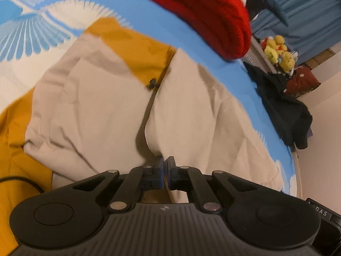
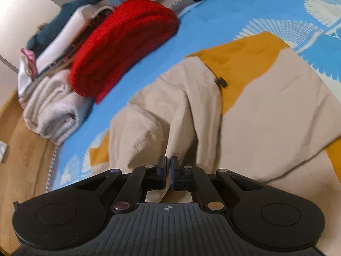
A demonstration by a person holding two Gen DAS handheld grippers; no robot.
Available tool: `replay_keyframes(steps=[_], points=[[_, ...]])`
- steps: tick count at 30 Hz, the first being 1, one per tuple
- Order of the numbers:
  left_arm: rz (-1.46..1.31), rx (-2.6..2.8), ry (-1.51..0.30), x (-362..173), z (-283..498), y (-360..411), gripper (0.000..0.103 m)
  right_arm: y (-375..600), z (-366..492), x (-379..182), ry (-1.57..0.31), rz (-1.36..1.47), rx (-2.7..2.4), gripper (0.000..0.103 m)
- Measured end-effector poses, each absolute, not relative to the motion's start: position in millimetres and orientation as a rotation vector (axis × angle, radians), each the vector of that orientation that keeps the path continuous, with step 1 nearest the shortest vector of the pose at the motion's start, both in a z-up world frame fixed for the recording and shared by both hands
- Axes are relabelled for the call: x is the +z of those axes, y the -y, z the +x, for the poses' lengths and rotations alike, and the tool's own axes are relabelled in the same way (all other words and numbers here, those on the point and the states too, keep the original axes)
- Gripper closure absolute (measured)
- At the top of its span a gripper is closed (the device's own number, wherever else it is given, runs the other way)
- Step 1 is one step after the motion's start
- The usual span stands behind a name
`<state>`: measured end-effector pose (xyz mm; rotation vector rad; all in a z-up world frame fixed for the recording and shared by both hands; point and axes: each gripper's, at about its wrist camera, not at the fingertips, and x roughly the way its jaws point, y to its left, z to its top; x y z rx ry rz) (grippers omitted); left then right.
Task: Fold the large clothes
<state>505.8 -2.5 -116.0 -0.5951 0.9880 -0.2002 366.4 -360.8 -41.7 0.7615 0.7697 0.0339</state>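
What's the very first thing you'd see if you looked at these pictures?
The beige and mustard jacket spread over the bright blue bedsheet, filling the middle of both views. Each gripper, left and right, is shut on a fold of its beige cloth at the near edge. Next, the folded red sweater pops out behind the jacket, beside a stack of pale folded clothes.

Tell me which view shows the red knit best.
The right wrist view: the whole folded red knit shows, lying on the blue sheet beside a pile of folded whites. The left wrist view cuts it off at the top edge.
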Motion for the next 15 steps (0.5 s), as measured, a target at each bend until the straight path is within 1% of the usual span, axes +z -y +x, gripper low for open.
replay_keyframes(steps=[7, 10, 12, 14, 15], points=[[-0.585, -0.232, -0.862, -87, 500, 2, 0.101, 368, 359, -28, -0.626, 0.822, 0.081, 0.1], [-0.573, -0.233, -0.878, -89, 500, 4, 0.101, 373, 357, -28, -0.596, 0.863, 0.078, 0.1], [-0.522, -0.214, -0.988, -107, 505, 10, 0.1, 373, 362, -38, -0.668, 0.848, 0.025, 0.101], [-0.511, -0.192, -1.131, -131, 507, 14, 0.1, 371, 369, -57, -0.835, 0.775, -0.095, 0.101], [-0.522, -0.181, -1.16, -137, 506, 14, 0.1, 373, 370, -69, -0.897, 0.766, -0.14, 0.101]])
